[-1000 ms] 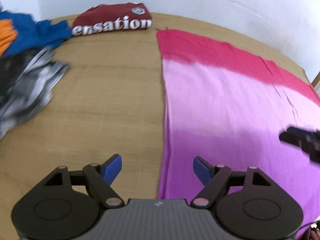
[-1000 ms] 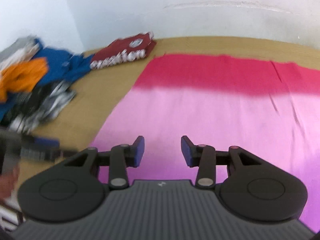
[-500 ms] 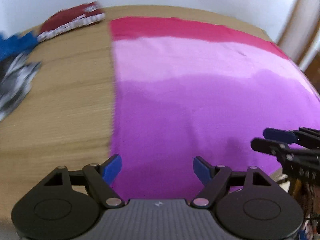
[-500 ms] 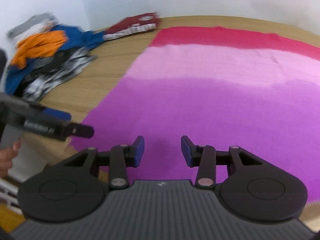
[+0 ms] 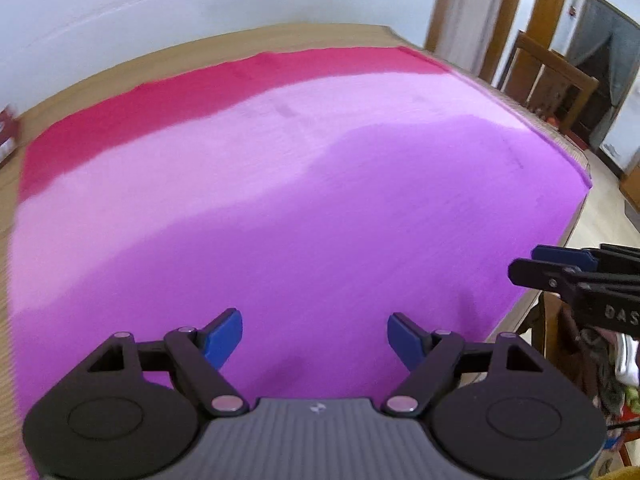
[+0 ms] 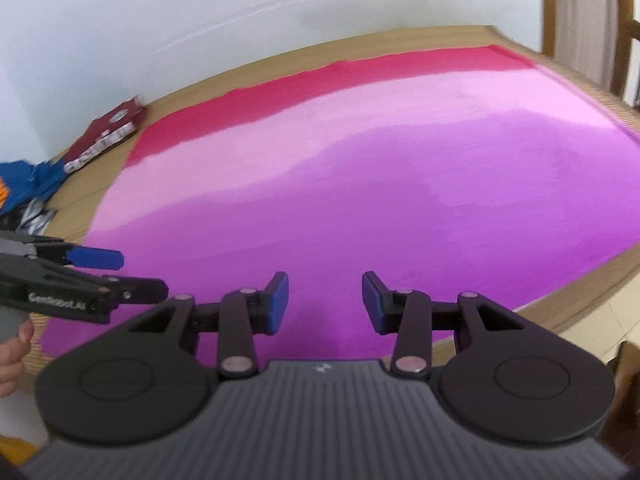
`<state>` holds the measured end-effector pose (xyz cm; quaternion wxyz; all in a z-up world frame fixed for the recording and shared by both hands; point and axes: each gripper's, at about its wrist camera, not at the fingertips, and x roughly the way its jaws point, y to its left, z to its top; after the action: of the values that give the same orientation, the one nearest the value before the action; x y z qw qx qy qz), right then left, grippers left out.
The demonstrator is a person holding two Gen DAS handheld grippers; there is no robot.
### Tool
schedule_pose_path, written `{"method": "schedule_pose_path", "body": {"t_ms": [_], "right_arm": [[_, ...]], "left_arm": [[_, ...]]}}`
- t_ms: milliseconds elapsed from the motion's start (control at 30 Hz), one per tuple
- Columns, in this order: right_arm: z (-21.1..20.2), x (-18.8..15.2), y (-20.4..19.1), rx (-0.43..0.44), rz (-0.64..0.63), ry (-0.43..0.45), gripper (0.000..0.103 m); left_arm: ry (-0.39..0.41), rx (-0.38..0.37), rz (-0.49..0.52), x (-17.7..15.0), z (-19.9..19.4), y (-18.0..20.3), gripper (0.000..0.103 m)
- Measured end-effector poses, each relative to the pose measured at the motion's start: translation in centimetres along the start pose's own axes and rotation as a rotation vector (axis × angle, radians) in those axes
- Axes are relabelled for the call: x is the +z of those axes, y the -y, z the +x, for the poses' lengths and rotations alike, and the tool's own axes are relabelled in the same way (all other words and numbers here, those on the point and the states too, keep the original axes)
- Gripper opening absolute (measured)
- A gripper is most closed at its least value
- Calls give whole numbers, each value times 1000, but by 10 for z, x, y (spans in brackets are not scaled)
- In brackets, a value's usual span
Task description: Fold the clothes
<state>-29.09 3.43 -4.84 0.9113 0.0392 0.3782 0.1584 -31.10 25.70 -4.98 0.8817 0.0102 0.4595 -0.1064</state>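
A large cloth, banded red at the far edge, pale pink in the middle and purple near the person, lies spread flat over most of the wooden worktop, most likely so that its near edge can be caught at two points and carried over in one fold. Both tools hang just above that near purple band: the left gripper with its blue fingers spread wide and holding nothing, the right gripper likewise spread and empty, side by side and near each other. This looks like the set-up before the first pinch, each tool taking its own stretch of the hem. At the far left, a folded maroon shirt and a loose pile of blue, orange and grey clothes sit clear of the cloth. Against a second ago, both views have swung right: the left camera has lost the pile and nearly all of the maroon shirt, and now shows the cloth's right corner and a doorway beyond. The fingers' spread is unchanged.
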Motion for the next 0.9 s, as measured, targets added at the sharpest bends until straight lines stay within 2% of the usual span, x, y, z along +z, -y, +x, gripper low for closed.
{"method": "schedule_pose_path", "body": {"t_ms": [233, 433, 567, 767, 900], "right_arm": [[-18, 29, 131, -75, -24, 22, 43], [-20, 57, 245, -179, 120, 29, 43], [-13, 67, 296, -289, 137, 24, 43], [-1, 75, 370, -420, 164, -13, 43], [9, 74, 414, -384, 220, -31, 43]], "left_arm": [[20, -38, -15, 45, 41, 107, 81], [10, -71, 137, 85, 72, 173, 82], [16, -109, 236, 116, 103, 205, 82], [-25, -180, 314, 150, 137, 264, 82], [-27, -191, 383, 159, 159, 312, 82]]}}
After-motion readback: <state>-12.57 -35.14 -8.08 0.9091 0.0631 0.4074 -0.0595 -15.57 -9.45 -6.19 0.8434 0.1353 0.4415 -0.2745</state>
